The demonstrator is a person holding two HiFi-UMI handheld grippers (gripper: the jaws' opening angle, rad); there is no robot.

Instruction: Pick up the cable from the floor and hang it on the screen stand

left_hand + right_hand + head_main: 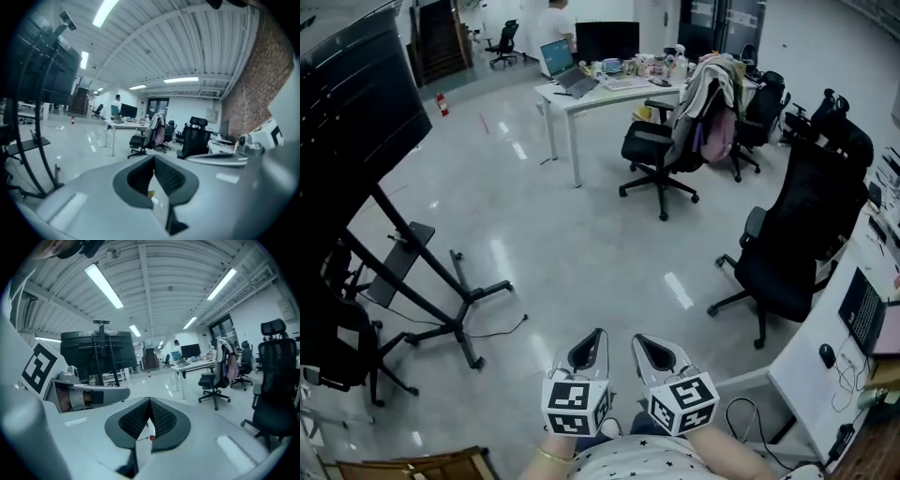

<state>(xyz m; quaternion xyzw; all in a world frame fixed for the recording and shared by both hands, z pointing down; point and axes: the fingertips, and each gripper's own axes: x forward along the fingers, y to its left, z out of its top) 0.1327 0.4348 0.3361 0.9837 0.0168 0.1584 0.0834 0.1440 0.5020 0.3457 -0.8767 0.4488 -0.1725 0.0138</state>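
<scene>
You're carrying the left gripper (597, 337) and right gripper (640, 342) clenched, empty, close to your body. What's probably the cable (493, 333) is lying beside the screen stand (448, 289), awaiting your approach.

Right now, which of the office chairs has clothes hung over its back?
The chair beside the white desk at the far end: jackets, one of them pink, cover its backrest. The tall black chair on the right is bare.

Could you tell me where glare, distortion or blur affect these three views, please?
Head view: light glare streaks the glossy floor; straight lines bow near the edges. Left gripper view: heavy fisheye, dark corners, soft foreground. Right gripper view: same fisheye; ceiling lights blow out.
</scene>
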